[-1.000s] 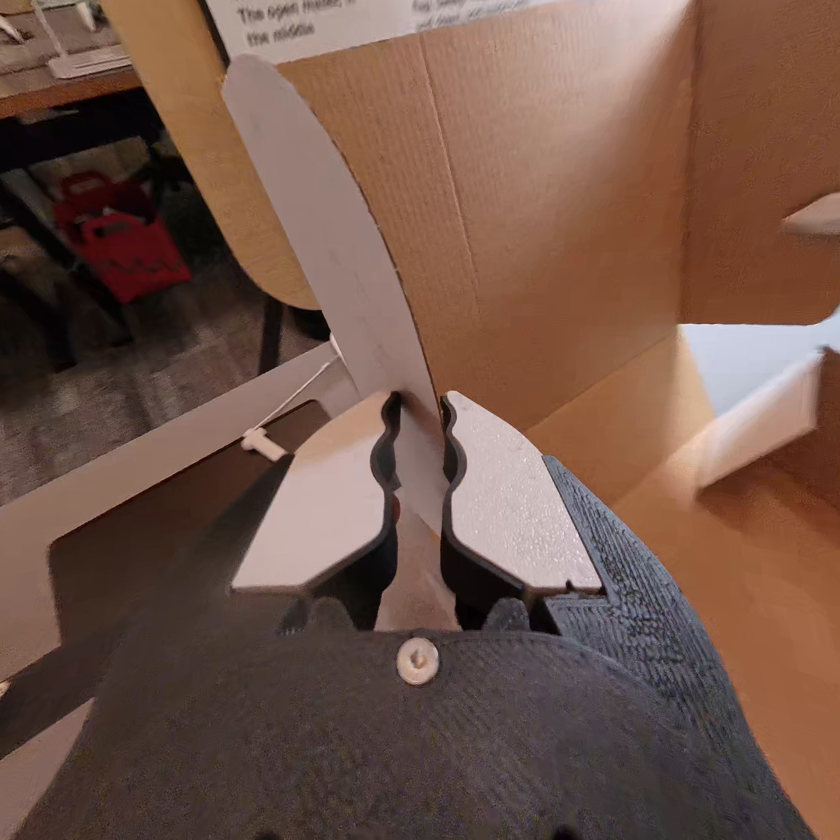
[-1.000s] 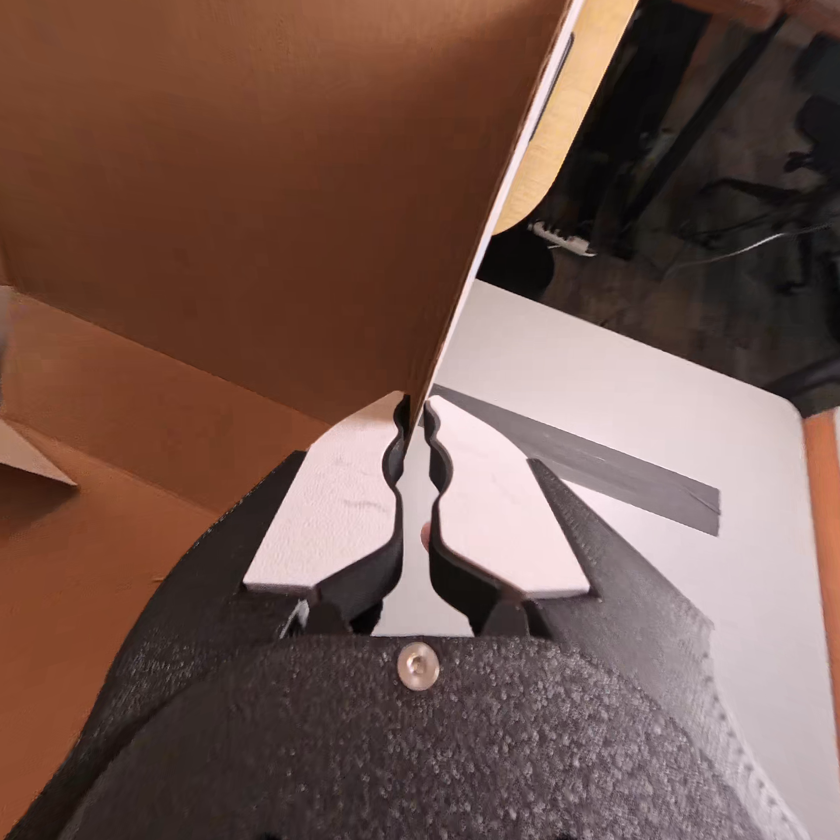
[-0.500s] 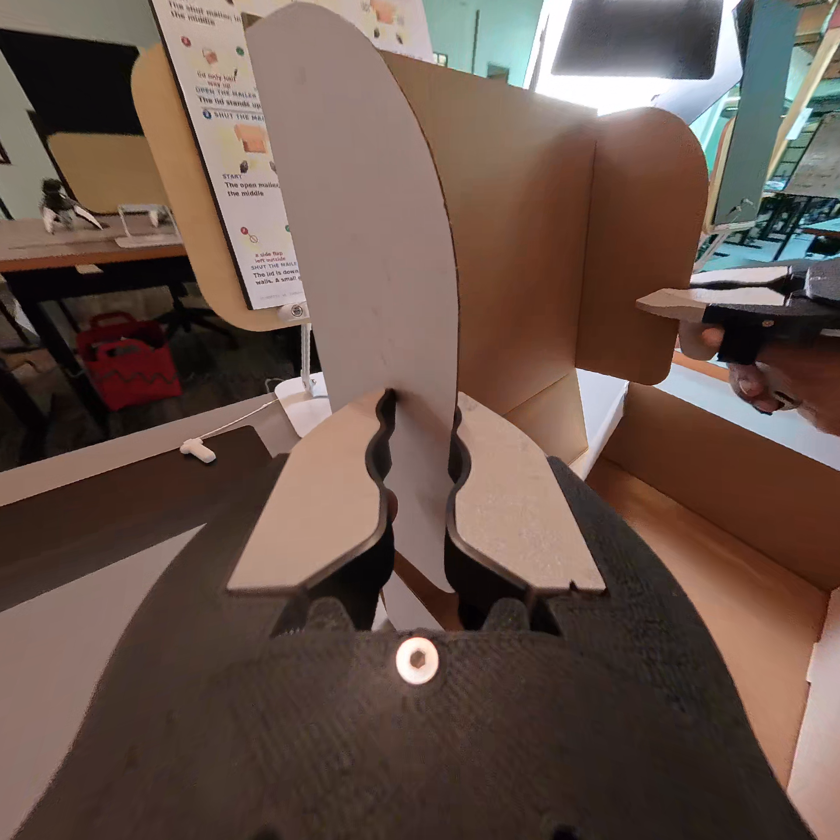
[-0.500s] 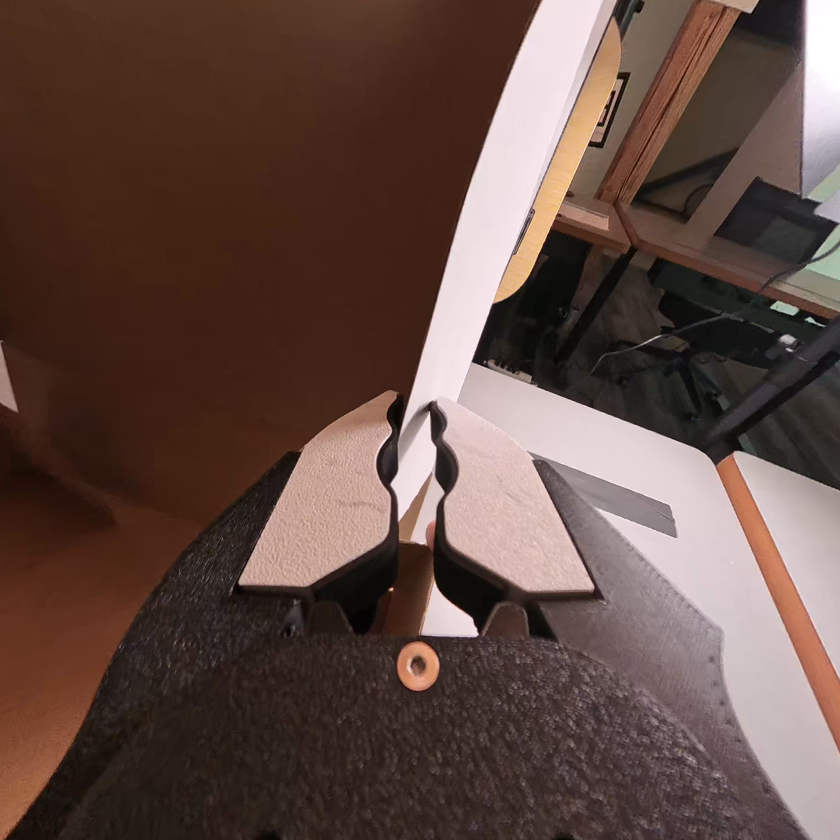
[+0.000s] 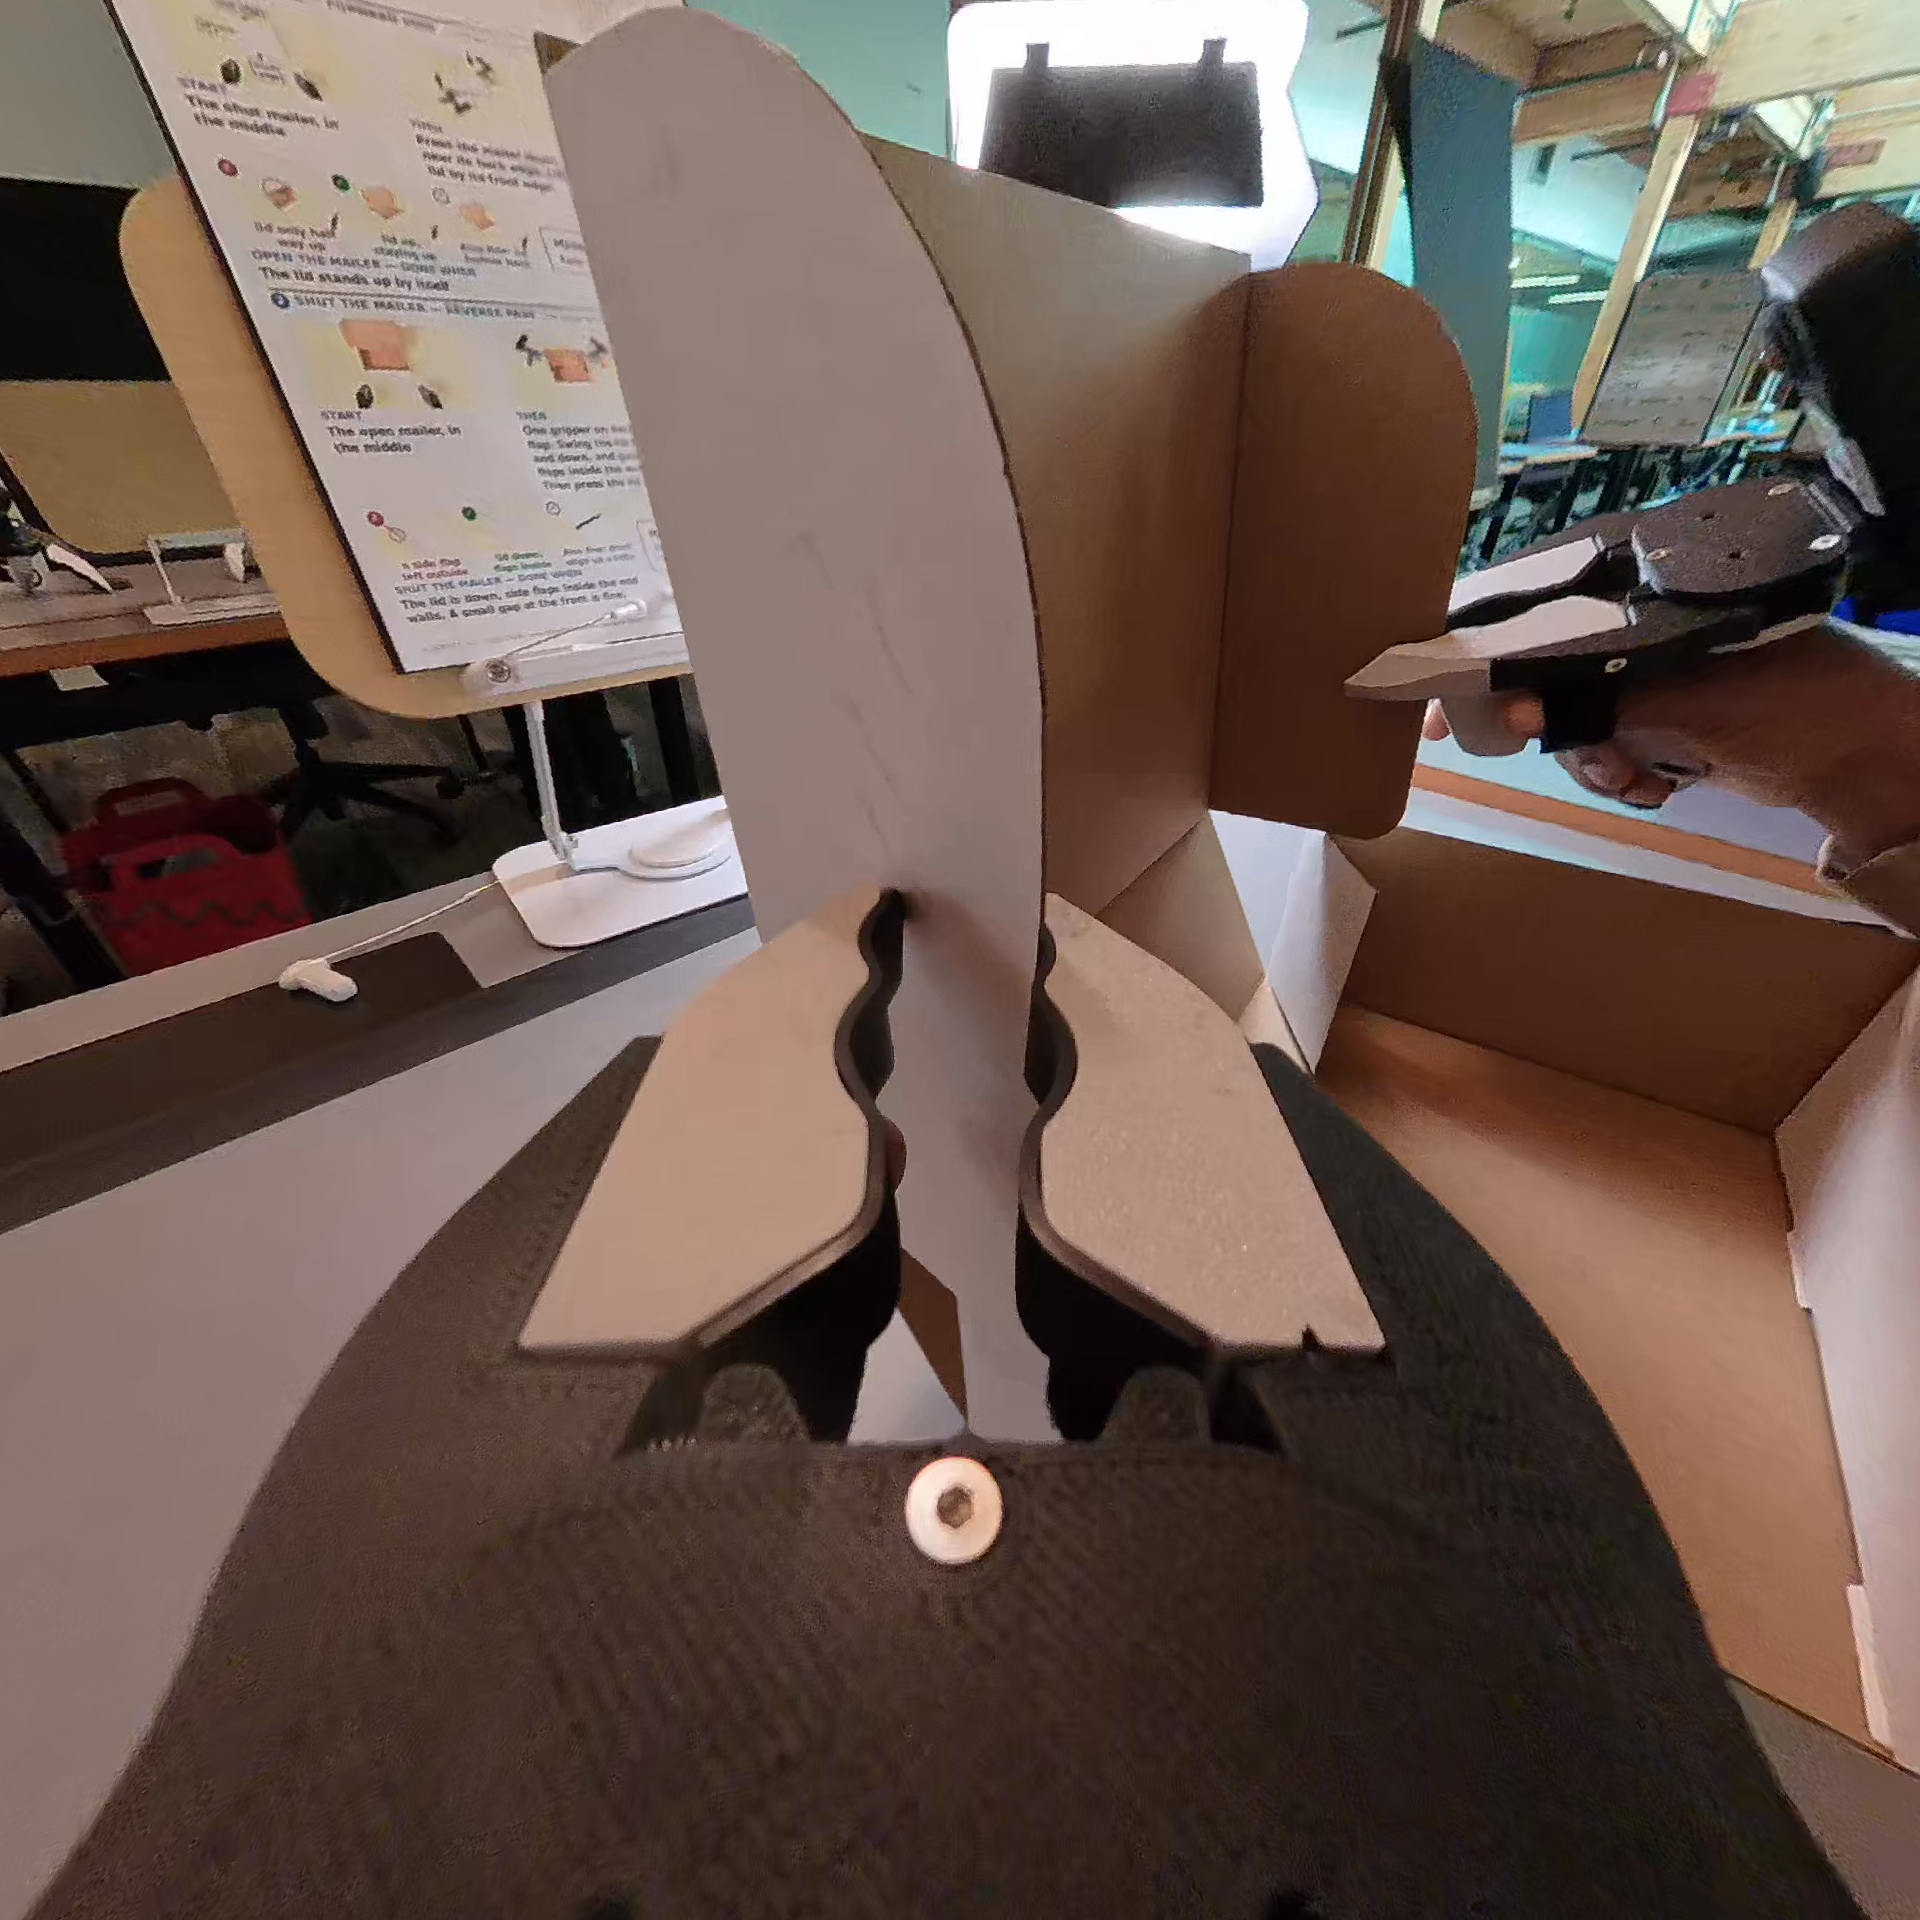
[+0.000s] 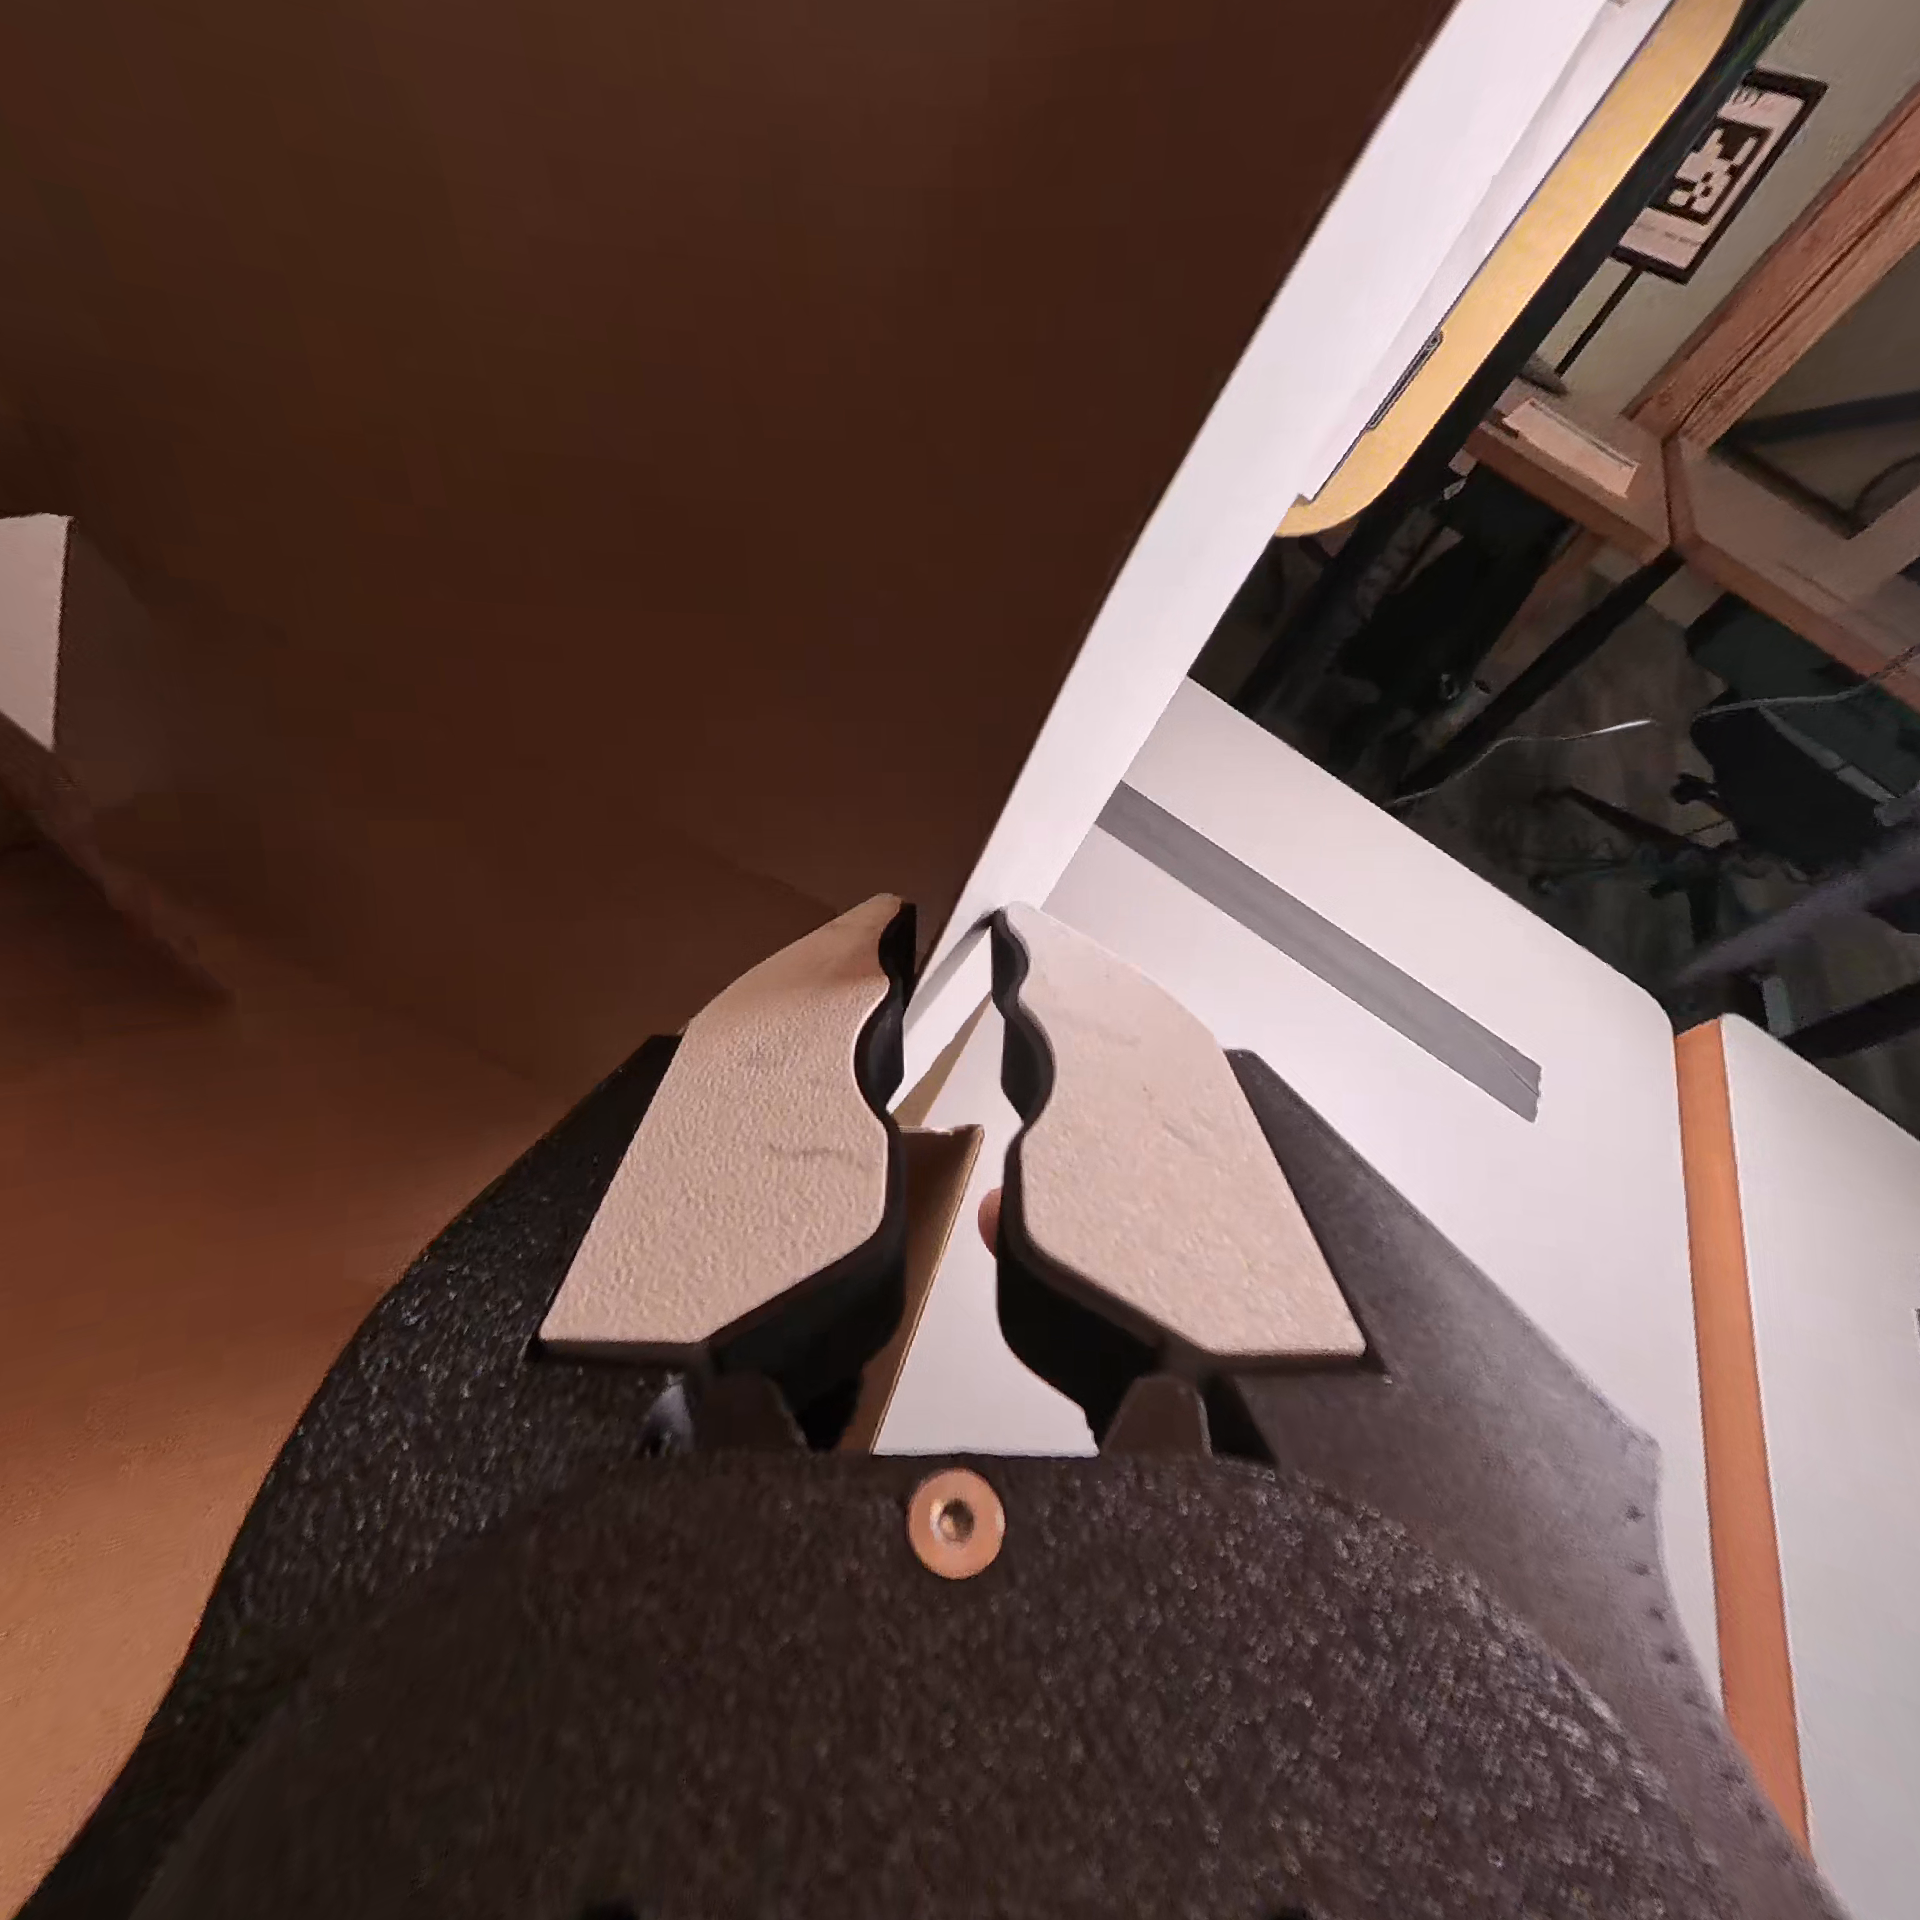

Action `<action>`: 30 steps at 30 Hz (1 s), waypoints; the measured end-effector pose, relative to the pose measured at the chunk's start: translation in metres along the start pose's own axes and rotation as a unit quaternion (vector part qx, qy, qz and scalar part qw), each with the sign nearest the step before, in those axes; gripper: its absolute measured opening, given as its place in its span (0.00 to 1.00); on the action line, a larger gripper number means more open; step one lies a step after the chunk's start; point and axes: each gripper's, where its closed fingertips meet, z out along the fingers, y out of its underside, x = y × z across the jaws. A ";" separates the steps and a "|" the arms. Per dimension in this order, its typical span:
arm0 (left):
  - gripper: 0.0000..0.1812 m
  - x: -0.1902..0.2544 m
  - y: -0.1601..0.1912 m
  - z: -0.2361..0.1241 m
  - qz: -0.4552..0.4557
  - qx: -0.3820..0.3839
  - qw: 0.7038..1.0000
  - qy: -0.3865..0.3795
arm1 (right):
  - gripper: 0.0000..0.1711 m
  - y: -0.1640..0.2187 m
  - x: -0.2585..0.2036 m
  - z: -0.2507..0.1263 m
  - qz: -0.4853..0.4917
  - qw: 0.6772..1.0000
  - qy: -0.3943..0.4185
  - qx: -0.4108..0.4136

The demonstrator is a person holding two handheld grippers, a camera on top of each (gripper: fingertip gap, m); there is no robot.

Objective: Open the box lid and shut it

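left wrist view: the left gripper is seen with its fingers parted a little, and the left side flap of the raised box lid stands between them. the flap is touched by both pads, so it looks lightly clamped, though how firmly cannot be told. the lid is held upright above the open cardboard box, which sits on the grey table. the right side flap is folded forward from the lid, and the right gripper, held in a person's hand, is seen with its tips at that flap's outer edge. an instruction sheet on a stand is placed behind the lid, to its left.

right wrist view: the right gripper is shown slightly apart, with the white-faced right side flap rising from the gap. its left finger is pressed against the flap; a sliver of space remains at the right one, so a grip cannot be confirmed. the lid's brown inner face fills the area left of the flap.
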 end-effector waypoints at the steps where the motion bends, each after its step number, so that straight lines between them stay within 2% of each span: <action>1: 0.12 0.006 -0.001 -0.003 -0.001 0.008 1.000 0.000 | 0.08 0.001 0.000 -0.005 -0.004 1.000 0.005 0.002; 7: 0.12 0.002 0.001 0.015 0.016 0.028 0.999 -0.043 | 0.08 -0.003 0.000 0.001 -0.009 0.999 0.042 0.011; 11: 0.12 -0.039 -0.005 0.054 0.039 0.015 0.997 -0.061 | 0.08 -0.016 0.014 0.036 0.008 0.997 0.076 0.008; 14: 0.12 -0.069 -0.009 0.073 -0.004 0.022 0.999 -0.044 | 0.09 -0.021 0.026 0.066 0.039 0.997 0.061 0.003; 16: 0.12 -0.066 -0.014 0.064 -0.007 0.030 0.999 -0.029 | 0.08 -0.026 0.027 0.061 0.052 0.997 0.048 0.009; 22: 0.13 -0.022 -0.006 0.020 -0.001 0.061 0.998 -0.012 | 0.09 -0.009 0.001 0.019 -0.018 0.998 0.042 0.040; 30: 0.13 0.007 -0.007 0.006 -0.013 0.086 0.995 -0.043 | 0.11 0.001 -0.015 -0.007 -0.002 0.998 0.029 0.056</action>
